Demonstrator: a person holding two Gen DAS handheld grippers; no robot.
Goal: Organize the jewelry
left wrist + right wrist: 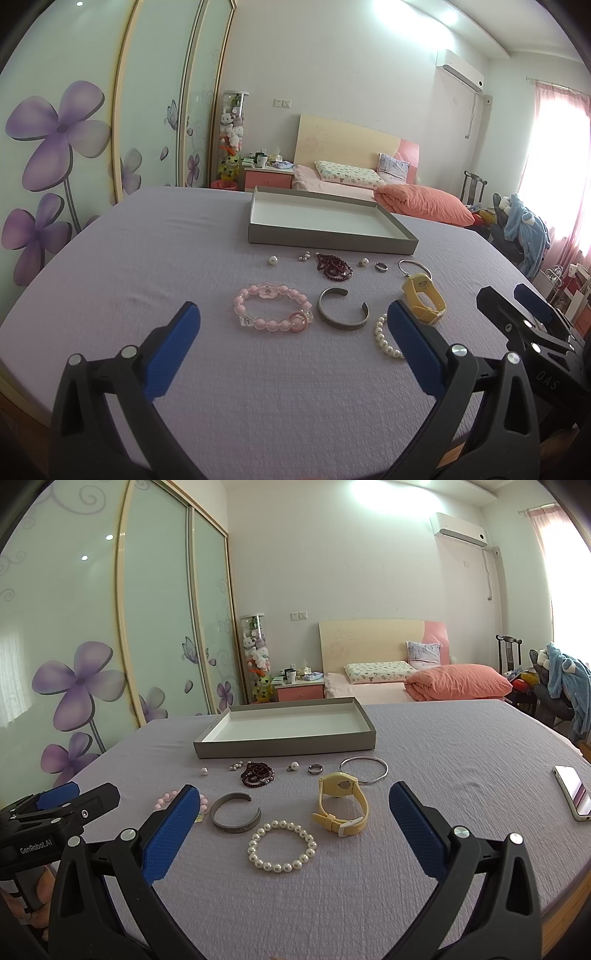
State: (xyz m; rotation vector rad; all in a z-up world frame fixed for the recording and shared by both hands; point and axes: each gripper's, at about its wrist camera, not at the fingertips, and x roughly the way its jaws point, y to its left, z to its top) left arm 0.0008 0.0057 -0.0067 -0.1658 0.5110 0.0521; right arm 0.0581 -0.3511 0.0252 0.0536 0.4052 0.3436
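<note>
Jewelry lies on a lilac cloth in front of a shallow grey tray (pixel 332 243) (pixel 284 748) with a white inside. Nearest are a pink bead bracelet (pixel 271 312), a silver cuff (pixel 343 309) (pixel 235 812), a white pearl bracelet (pixel 282 845) (pixel 384 338) and a yellow watch (pixel 424 299) (pixel 341 803). Behind lie a dark red bead strand (pixel 332 266) (pixel 258 773), a ring (pixel 315 769), a thin bangle (pixel 364 770) and small pearls. My left gripper (pixel 293 319) is open above the pink bracelet. My right gripper (pixel 295 801) is open above the pearl bracelet and watch.
A phone (pixel 574 792) lies on the cloth at the right. The table's front edge runs close below both grippers. A bed (pixel 406 686), a nightstand and a chair with clothes stand behind the table. Sliding wardrobe doors are at the left.
</note>
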